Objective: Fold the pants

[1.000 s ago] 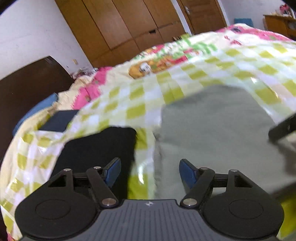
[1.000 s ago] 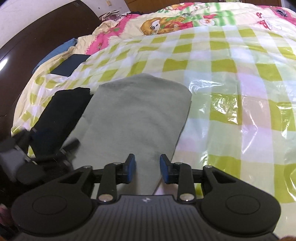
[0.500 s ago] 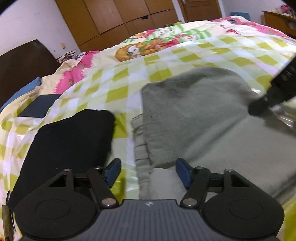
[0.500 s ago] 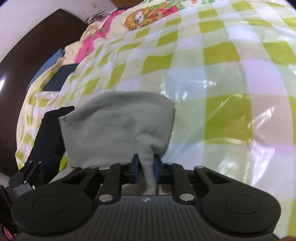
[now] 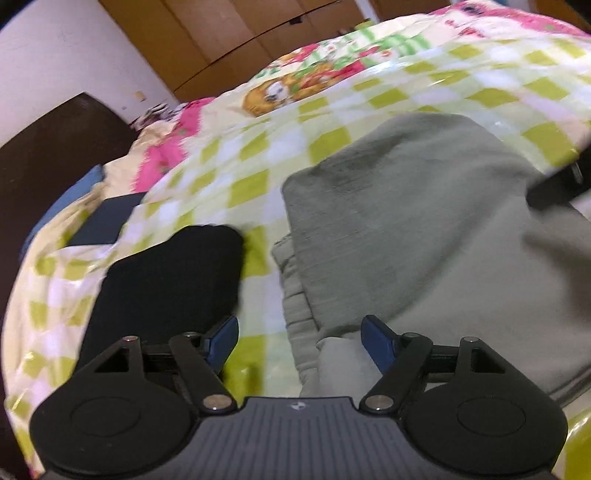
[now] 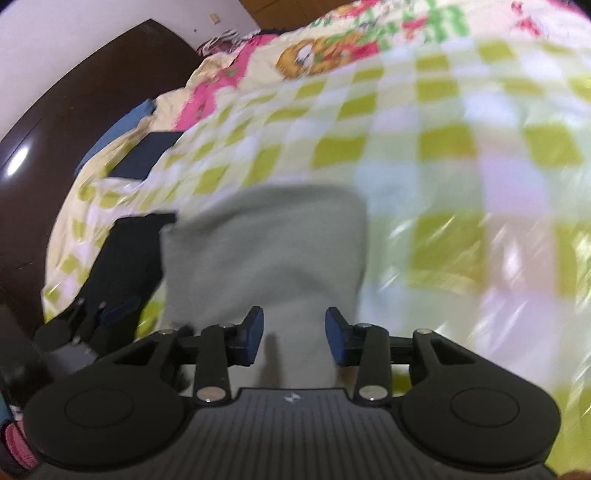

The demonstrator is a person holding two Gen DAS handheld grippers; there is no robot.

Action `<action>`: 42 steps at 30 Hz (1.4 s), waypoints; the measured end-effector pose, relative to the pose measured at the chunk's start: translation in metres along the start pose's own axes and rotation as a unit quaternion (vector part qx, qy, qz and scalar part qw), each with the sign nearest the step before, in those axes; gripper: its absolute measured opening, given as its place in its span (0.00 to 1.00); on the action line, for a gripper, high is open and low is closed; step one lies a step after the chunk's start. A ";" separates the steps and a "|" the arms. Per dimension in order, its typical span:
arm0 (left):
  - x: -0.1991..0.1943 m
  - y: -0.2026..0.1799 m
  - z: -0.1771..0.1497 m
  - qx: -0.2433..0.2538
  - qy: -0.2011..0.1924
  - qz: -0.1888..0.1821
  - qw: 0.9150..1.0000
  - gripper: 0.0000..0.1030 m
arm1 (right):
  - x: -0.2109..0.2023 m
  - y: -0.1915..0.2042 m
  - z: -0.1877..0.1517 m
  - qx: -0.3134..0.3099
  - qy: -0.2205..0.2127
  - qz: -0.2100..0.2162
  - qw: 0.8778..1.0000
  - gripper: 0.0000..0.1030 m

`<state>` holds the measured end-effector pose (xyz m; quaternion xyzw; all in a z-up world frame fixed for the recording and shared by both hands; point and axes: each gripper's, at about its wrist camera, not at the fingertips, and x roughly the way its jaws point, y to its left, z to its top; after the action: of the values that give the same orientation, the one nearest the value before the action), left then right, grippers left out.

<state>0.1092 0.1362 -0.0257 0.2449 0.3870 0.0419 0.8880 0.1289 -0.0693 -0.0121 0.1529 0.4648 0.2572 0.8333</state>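
The grey pants (image 5: 406, 221) lie folded on the green-checked bed cover (image 5: 258, 155); they also show in the right wrist view (image 6: 266, 251). My left gripper (image 5: 299, 341) is open over the pants' near left edge, where the waistband shows. My right gripper (image 6: 293, 334) is open above the pants' near edge, with cloth between the jaws but not clamped. The right gripper also shows as a dark shape at the right edge of the left wrist view (image 5: 557, 184). The left gripper shows at the lower left of the right wrist view (image 6: 99, 314).
A folded black garment (image 5: 166, 280) lies just left of the grey pants, also in the right wrist view (image 6: 125, 258). A dark blue flat item (image 5: 107, 218) lies further left. A dark headboard (image 6: 74, 110) and wooden wardrobe (image 5: 258, 22) stand behind.
My right gripper was shut on the grey cloth half a second ago and has now opened, letting it go. Both views have shifted and are blurred. The left gripper stayed open.
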 end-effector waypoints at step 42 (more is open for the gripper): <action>-0.112 -0.021 -0.048 -0.153 0.002 -0.055 0.987 0.94 | -0.077 0.033 -0.102 -0.002 -0.053 -0.055 0.997 0.43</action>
<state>-0.0055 0.1073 0.0107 0.0843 0.3909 0.0519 0.9151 -0.0013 -0.0841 0.0043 0.1386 0.4273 0.2036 0.8699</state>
